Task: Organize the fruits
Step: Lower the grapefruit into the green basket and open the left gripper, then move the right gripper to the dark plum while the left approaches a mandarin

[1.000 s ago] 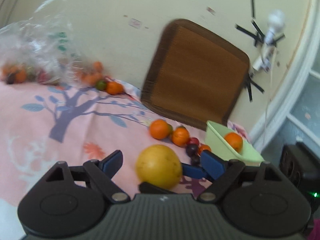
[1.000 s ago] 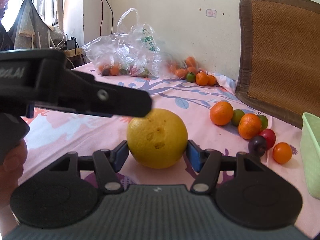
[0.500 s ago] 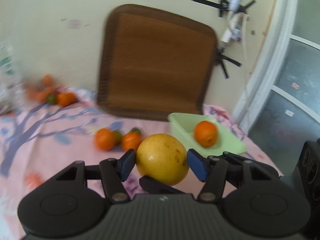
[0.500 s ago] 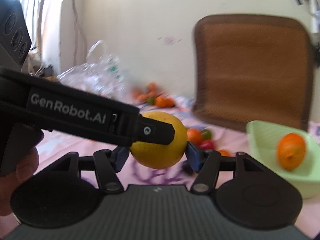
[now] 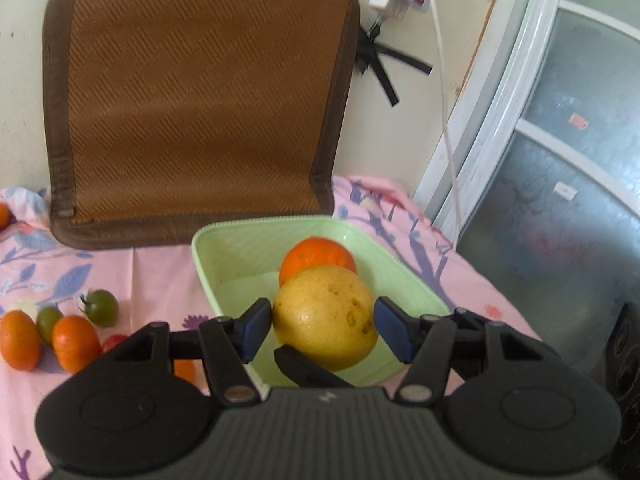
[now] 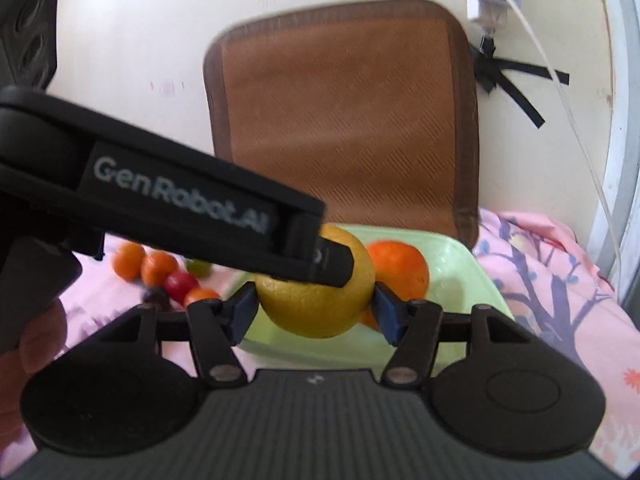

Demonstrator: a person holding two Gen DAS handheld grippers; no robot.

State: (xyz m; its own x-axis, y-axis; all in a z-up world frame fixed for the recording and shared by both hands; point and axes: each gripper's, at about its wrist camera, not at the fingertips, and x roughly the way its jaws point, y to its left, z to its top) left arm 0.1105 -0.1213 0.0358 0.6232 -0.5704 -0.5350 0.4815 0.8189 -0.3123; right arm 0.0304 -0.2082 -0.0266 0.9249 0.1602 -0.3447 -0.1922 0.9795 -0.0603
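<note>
"GenRobot.AI" on left tool [image 6: 336,260]

This is a room in a home: a pink cloth with a purple tree pattern [image 5: 400,216], a brown woven seat cushion [image 5: 196,96] against a cream wall [image 6: 132,20], a white sliding door frame [image 5: 492,128].

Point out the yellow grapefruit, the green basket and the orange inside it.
yellow grapefruit [image 5: 326,316], left wrist view, middle of its front skin.
green basket [image 5: 244,248], left wrist view, bare inner wall.
orange [image 5: 316,254], left wrist view, visible top.
</note>
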